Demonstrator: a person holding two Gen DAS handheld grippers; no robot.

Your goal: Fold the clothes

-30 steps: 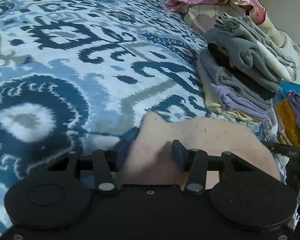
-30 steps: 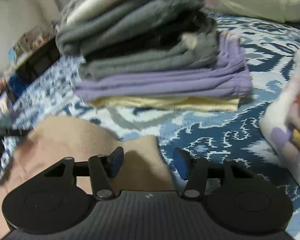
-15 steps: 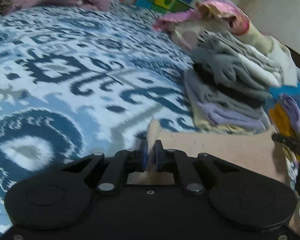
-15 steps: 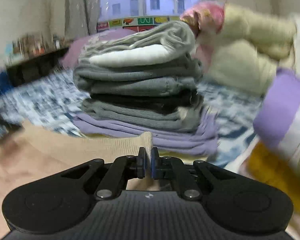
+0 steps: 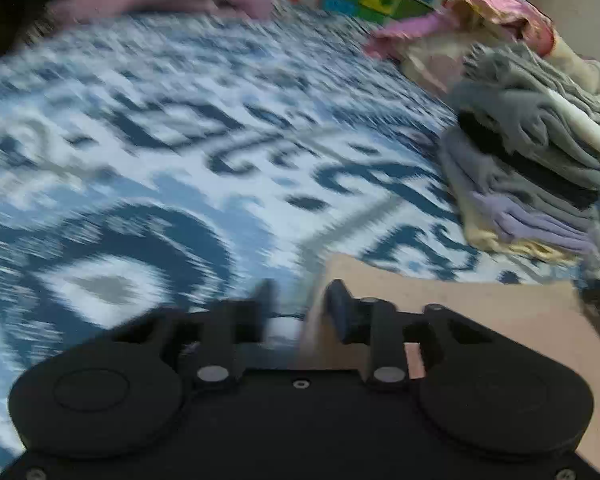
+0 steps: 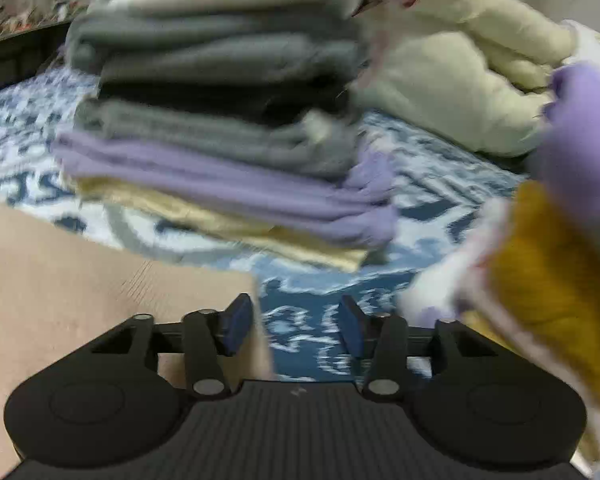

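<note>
A folded beige garment (image 5: 480, 312) lies flat on the blue-and-white bedspread (image 5: 180, 152). In the left wrist view its left corner sits just inside my right fingertip, and my left gripper (image 5: 302, 304) is open around that edge. In the right wrist view the same beige garment (image 6: 80, 272) fills the lower left. Its right edge runs beside the left finger of my right gripper (image 6: 295, 322), which is open over bare bedspread (image 6: 312, 292). Neither gripper holds anything. Both views are blurred by motion.
A tall stack of folded clothes (image 5: 532, 168), grey, black, purple and yellow, stands just beyond the beige garment (image 6: 220, 120). A mustard and purple heap (image 6: 548, 260) lies to the right, with cream bedding (image 6: 460, 80) behind. Pink cloth (image 5: 500, 12) lies at the far end.
Half a second ago both grippers were shut on the beige garment's corners. Both have since opened and let go, and the garment now rests flat on the bed.
</note>
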